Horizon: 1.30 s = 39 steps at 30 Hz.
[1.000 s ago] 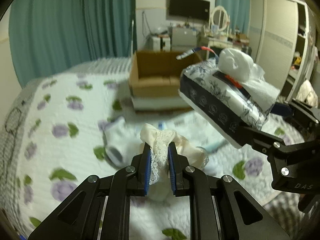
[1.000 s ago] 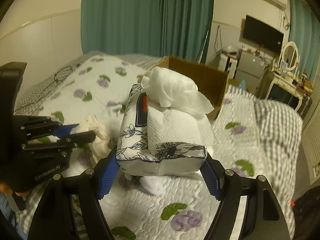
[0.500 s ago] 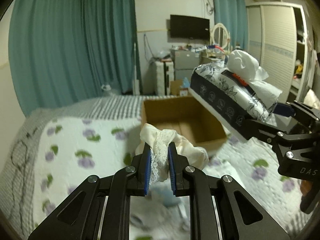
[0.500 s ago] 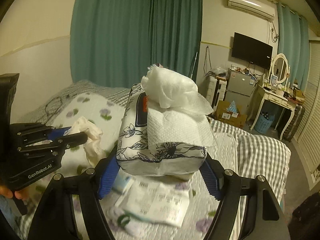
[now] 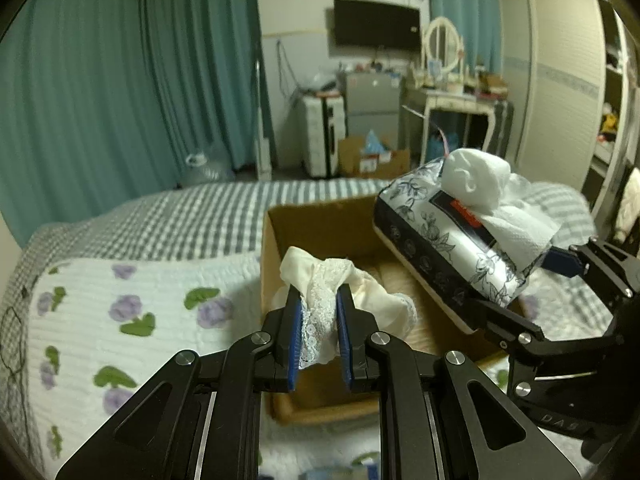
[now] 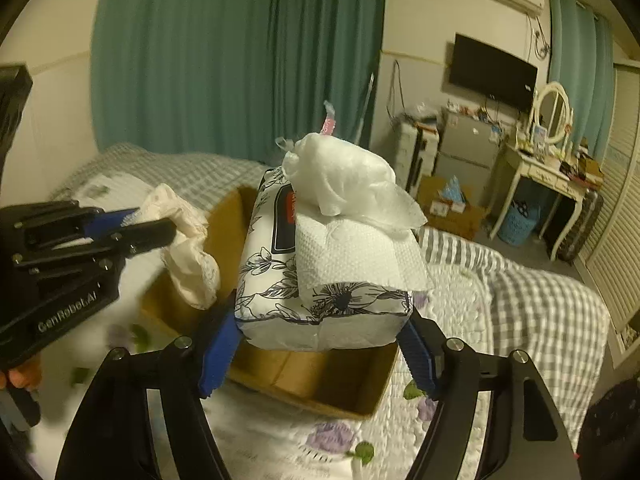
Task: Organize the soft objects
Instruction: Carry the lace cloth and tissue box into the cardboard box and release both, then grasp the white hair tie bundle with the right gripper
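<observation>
My left gripper (image 5: 319, 312) is shut on a cream lace cloth (image 5: 360, 296) and holds it over the near left part of an open cardboard box (image 5: 320, 216) on the bed. My right gripper (image 6: 320, 344) is shut on a floral tissue pack (image 6: 280, 276) with white tissue bunched on top, held above the box (image 6: 320, 384). In the left wrist view the tissue pack (image 5: 436, 240) hangs over the box's right side. In the right wrist view the left gripper (image 6: 152, 224) and the cloth (image 6: 188, 260) are at the left.
The box sits on a bed with a white floral quilt (image 5: 120, 312) and a grey checked blanket (image 5: 180, 216). Teal curtains (image 5: 140, 80), a dressing table (image 6: 536, 176), a small fridge (image 5: 372, 104) and a wardrobe (image 5: 560, 100) stand beyond the bed.
Both grippers have moved forward over the bed with their loads; the box, earlier farther ahead, now lies right under them. Their grips are unchanged.
</observation>
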Available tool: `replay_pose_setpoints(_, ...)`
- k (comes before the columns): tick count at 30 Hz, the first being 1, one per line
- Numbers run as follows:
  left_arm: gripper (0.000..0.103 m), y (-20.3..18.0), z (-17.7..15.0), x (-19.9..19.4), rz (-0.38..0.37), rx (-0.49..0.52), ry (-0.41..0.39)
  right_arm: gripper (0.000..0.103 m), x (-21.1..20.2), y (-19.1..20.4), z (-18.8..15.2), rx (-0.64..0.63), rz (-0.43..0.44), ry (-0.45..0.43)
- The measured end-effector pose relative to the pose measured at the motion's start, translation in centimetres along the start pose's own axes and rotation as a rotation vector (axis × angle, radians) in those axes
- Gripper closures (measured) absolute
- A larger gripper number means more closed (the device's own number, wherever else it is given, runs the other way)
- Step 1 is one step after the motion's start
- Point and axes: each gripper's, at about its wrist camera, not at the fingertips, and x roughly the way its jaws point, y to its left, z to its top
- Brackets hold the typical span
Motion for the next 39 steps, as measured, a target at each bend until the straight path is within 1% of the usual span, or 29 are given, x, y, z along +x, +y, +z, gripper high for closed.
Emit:
replay_pose_setpoints(4,0.086,-0.8,-0.3,2.1,-0.004,0.026,0.025,0.032,3.2,-0.5,-1.0,-0.020,-0.011,0.028)
replay_pose_setpoints(6,0.081,-1.0,-0.4,2.3,-0.010,0.034,0.026,0.030,3.9,-0.7,-1.6,-0.020,-0.008,0.029)
replay_pose_setpoints(8,0.080,-1.3,-0.3,2.3,-0.021,0.032,0.033,0.022,4.1,-0.9,-2.0,-0.010,0.008,0.014)
replay_pose_setpoints(9,0.074,-1.4,-0.3,2.4,-0.015,0.030,0.041,0.022,3.9,-1.1,-2.2,0.003,0.017,0.004)
replay_pose_setpoints(10,0.061,-1.4,-0.4,2.4,-0.009,0.028,0.047,0.021,3.5,-1.3,-2.3,0.016,0.019,-0.004)
replay_pose_setpoints(11,0.056,-1.3,-0.4,2.1,-0.006,0.026,0.047,0.019,3.2,-1.6,-2.3,0.027,0.017,-0.010)
replay_pose_setpoints(12,0.046,-1.3,-0.4,1.9,-0.005,0.026,0.043,0.019,2.7,-1.8,-2.1,0.039,0.015,-0.014)
replay_pose_setpoints(13,0.040,-1.3,-0.5,1.3,0.001,0.028,0.034,0.017,2.1,-1.9,-2.0,0.052,0.012,-0.025)
replay_pose_setpoints(16,0.037,-1.4,-0.5,-1.0,0.013,0.052,0.013,0.012,-0.2,-2.3,-1.4,0.076,-0.003,-0.055)
replay_pose_setpoints(18,0.035,-1.2,-0.5,-2.8,0.022,0.063,0.002,0.010,-2.4,-2.5,-0.9,0.091,-0.008,-0.078)
replay_pose_setpoints(19,0.030,-1.2,-0.5,-4.3,0.024,0.065,-0.010,0.007,-3.4,-2.5,-0.6,0.096,-0.008,-0.087)
replay_pose_setpoints(20,0.026,-0.9,-0.5,-5.1,0.021,0.062,-0.019,0.005,-4.7,-2.3,-0.4,0.100,-0.009,-0.093)
replay_pose_setpoints(21,0.018,-0.7,-0.5,-6.8,0.021,0.058,-0.039,0.005,-5.8,-2.2,-0.1,0.100,-0.011,-0.097)
replay_pose_setpoints(22,0.015,-0.6,-0.7,-8.2,0.028,0.055,-0.061,0.004,-7.2,-1.9,0.1,0.097,-0.018,-0.102)
replay_pose_setpoints(24,0.011,-0.5,-0.9,-10.9,0.032,0.055,-0.095,0.003,-9.5,-1.3,0.2,0.080,-0.025,-0.103)
replay_pose_setpoints(25,0.008,-0.5,-1.1,-11.9,0.030,0.055,-0.101,0.003,-10.6,-1.0,0.2,0.069,-0.028,-0.100)
replay_pose_setpoints(28,0.008,-0.1,-2.0,-15.2,0.028,0.053,-0.099,0.003,-14.5,0.5,0.3,0.035,-0.041,-0.100)
replay_pose_setpoints(30,0.008,0.0,-2.6,-16.7,0.028,0.041,-0.097,0.002,-16.5,1.4,0.0,0.024,-0.038,-0.094)
replay_pose_setpoints(33,0.007,0.3,-4.4,-18.5,0.030,0.007,-0.081,0.002,-18.8,3.1,-0.8,0.016,-0.031,-0.050)
replay_pose_setpoints(36,0.007,0.6,-7.3,-18.8,0.061,-0.035,-0.047,0.002,-19.5,4.5,-2.7,-0.004,-0.021,-0.004)
replay_pose_setpoints(39,0.007,0.4,-10.7,-17.9,0.041,-0.064,0.001,0.002,-18.6,6.1,-5.7,-0.015,0.013,0.061)
